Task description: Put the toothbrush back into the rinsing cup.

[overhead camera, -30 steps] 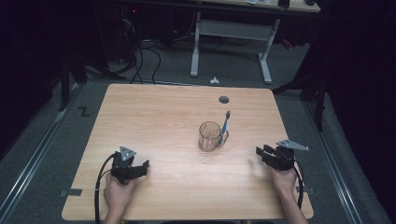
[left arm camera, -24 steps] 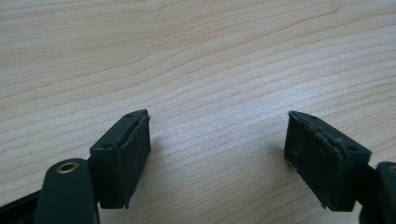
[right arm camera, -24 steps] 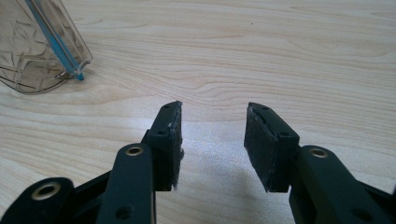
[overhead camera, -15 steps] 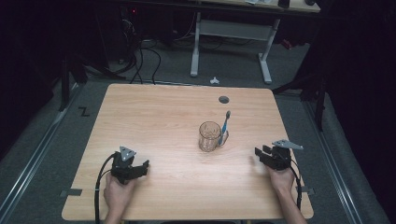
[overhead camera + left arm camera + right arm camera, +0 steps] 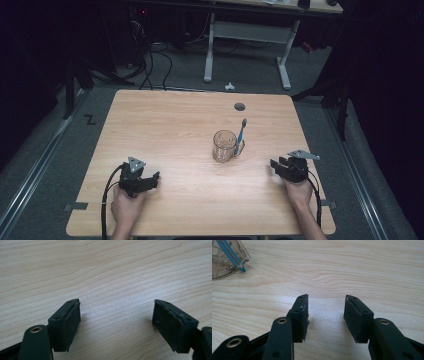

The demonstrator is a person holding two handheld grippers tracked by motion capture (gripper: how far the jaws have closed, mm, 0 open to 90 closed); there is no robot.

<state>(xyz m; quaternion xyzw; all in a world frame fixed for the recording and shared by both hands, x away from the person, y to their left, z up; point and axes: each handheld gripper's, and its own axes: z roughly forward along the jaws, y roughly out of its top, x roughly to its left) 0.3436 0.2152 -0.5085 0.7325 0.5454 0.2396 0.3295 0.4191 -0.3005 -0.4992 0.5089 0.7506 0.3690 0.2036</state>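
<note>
Right gripper (image 5: 278, 165) crept toward glass mug (image 5: 224, 146); left gripper (image 5: 150, 178) stayed put. Both claws gaped empty. Toothbrush (image 5: 241, 134) leaned on rim: best approached low, square to handle.

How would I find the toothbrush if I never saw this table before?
Look at the wooden table, a bit right of its middle, where a clear glass mug stands alone. The toothbrush leans at the mug's right side, head up. It is the only blue, thin stick there, nearer the right gripper than the left gripper.
</note>
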